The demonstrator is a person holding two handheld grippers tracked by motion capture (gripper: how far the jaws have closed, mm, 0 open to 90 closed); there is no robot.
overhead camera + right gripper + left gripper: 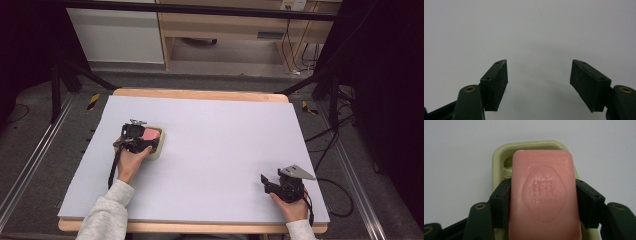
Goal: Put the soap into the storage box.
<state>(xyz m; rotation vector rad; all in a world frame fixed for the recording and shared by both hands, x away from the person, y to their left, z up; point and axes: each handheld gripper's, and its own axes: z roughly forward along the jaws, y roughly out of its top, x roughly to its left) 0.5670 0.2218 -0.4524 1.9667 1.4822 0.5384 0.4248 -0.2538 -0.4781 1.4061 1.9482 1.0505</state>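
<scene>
The left gripper (pixel 543 202) clamps the pink soap bar (pixel 544 195) across its long sides, directly over the pale soap dish (pixel 499 157) near the tabletop's (pixel 225 150) left edge — a grip suited to seating or lifting it squarely. The right gripper (pixel 539 85) rests apart, fingers wide open, empty.

Left tool (pixel 543 202) clamped shut, right tool (pixel 539 82) jaws spread wide

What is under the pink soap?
A pale green soap dish sits under the pink soap, which the left gripper clamps by its sides. The soap covers most of the dish's inside, so that part is hidden.
</scene>
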